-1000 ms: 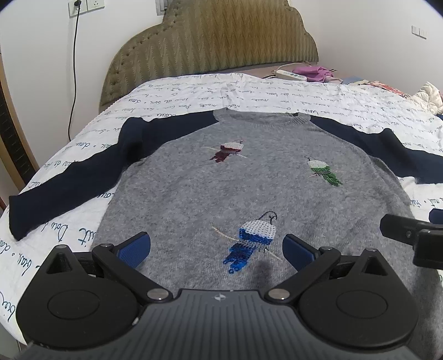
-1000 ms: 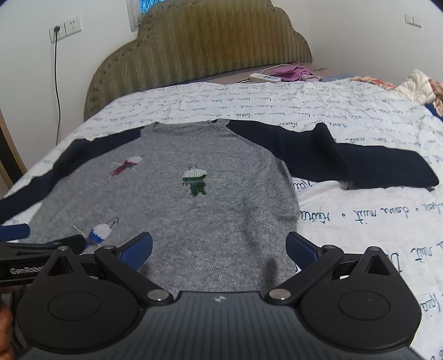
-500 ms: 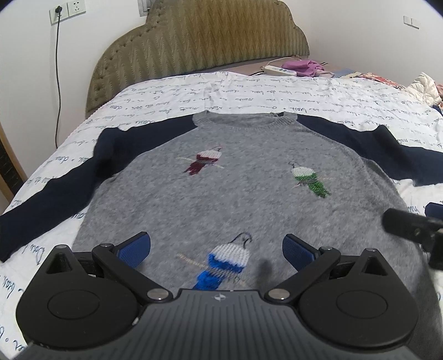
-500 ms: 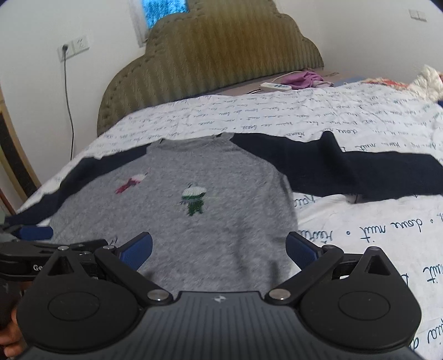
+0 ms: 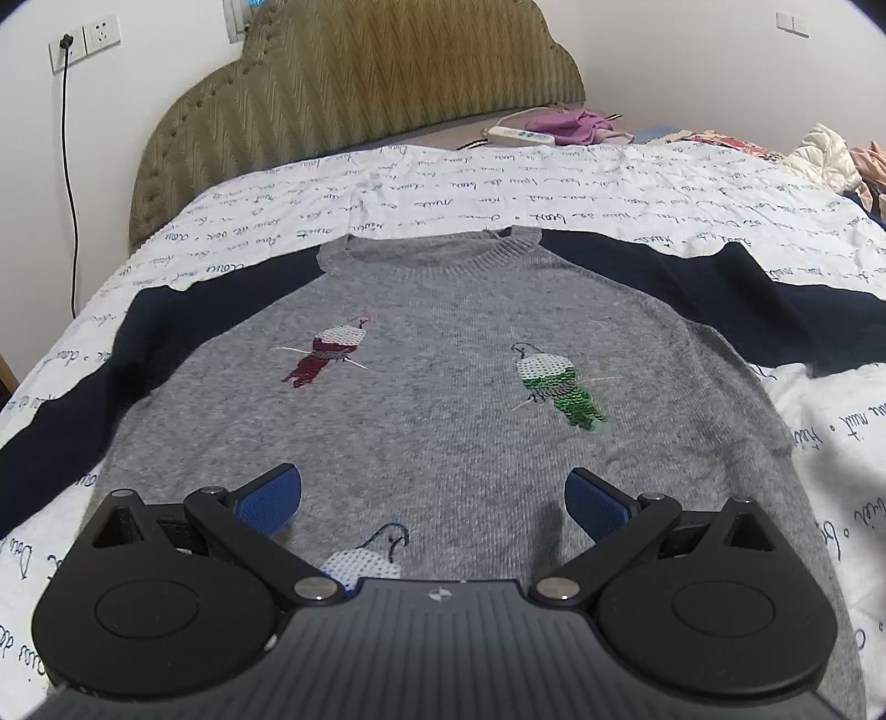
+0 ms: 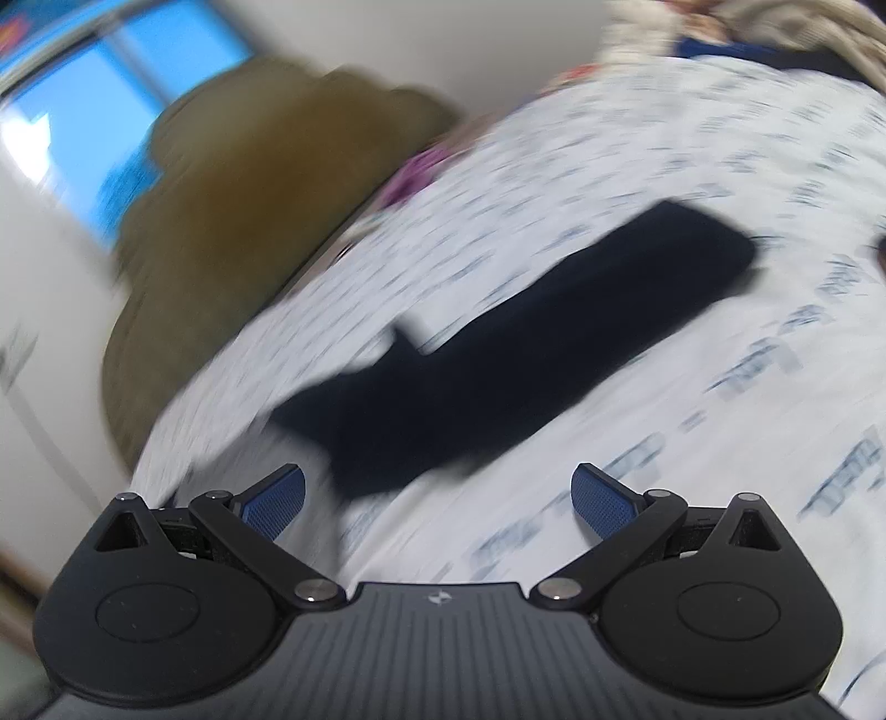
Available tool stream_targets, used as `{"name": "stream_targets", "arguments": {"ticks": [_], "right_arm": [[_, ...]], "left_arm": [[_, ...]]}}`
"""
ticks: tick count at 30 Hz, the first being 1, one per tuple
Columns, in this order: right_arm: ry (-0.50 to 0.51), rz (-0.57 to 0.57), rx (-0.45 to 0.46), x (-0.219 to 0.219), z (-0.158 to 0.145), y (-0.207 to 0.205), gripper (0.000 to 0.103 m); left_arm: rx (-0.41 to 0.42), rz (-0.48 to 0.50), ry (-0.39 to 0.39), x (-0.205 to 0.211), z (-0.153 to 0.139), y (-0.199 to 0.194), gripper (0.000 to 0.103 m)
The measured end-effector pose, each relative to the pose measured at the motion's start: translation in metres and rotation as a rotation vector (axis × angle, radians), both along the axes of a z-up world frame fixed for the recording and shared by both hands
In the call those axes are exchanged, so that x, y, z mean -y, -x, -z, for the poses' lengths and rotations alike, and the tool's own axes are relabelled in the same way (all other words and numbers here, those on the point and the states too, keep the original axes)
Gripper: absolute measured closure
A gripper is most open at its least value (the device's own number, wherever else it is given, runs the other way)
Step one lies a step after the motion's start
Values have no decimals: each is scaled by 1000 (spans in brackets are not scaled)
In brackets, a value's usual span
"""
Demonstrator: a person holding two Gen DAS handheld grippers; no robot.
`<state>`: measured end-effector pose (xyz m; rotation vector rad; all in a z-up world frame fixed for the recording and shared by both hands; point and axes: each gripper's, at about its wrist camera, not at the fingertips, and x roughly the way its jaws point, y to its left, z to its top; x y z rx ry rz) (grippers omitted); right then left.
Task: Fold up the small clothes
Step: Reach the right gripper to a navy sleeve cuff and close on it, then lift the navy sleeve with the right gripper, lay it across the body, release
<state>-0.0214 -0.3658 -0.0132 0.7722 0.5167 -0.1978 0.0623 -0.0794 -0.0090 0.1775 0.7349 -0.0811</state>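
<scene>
A small grey sweater (image 5: 443,354) with navy sleeves and three sequin birds lies flat, face up, on the bed. My left gripper (image 5: 434,495) is open and empty, low over the sweater's lower front near the blue bird (image 5: 365,559). My right gripper (image 6: 437,498) is open and empty. Its view is blurred and tilted and shows the sweater's right navy sleeve (image 6: 526,354) stretched out on the sheet ahead of it. The left sleeve (image 5: 94,382) runs off to the left edge of the bed.
The bed has a white sheet with script print (image 5: 498,188) and an olive padded headboard (image 5: 360,83). A power strip (image 5: 520,134) and purple cloth (image 5: 576,122) lie behind the sheet. A pile of clothes (image 5: 830,160) sits at the far right. A wall socket with a cord (image 5: 66,50) is at the left.
My left gripper has shifted right and forward over the sweater's middle. My right gripper has swung fast to the right and tilted, now facing the right sleeve; it has left the left view.
</scene>
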Motion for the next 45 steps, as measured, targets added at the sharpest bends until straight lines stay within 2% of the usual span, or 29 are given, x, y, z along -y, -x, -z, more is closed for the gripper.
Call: {"name": "stream_targets", "arguments": {"ticks": [3,7,11,12,14,15,16,17,19,20,24,31,34,37,45], "right_arm": [[-36,106,-2,35,12,-9,0],[-139,208,47,74,31,-21,0],[-147,286,85,99,39,-39,1],[-151,305,94,105,40,-42,6],[-160,333,83,117,42,-50,25],[-174,340,73,123,44,-54,45],[-199,343,67,129,47,-57,59],[-227,348,62,136,50,-58,65],[-253,365,50,144,56,-59,87],[-241,368,37,145,56,-59,90],[-127,353,8,144,42,-58,94],[231,417,-23,147,-16,-56,95],[354,424,-27,138,-35,-58,95],[439,376,-3,110,-48,-65,95],[555,150,82,6,-68,-96,94]], "left_arm": [[-14,-6,0,1,3,-5,0],[-31,-16,-20,2,6,-11,0],[-40,-21,-21,1,6,-16,0],[-41,-21,-20,1,6,-16,0],[-39,-22,-19,0,5,-18,0],[-37,-25,-22,0,5,-19,0],[-37,-29,-24,-1,4,-20,0],[-38,-34,-25,-2,3,-21,0],[-35,-45,-26,-6,1,-23,0],[-34,-51,-27,-8,0,-24,0],[-38,-73,-26,-16,-1,-29,0],[-35,-87,-17,-28,-2,-31,0],[-32,-93,-19,-34,-2,-31,0],[-37,-100,-18,-39,0,-33,0],[-34,-112,-15,-53,1,-34,0]]}}
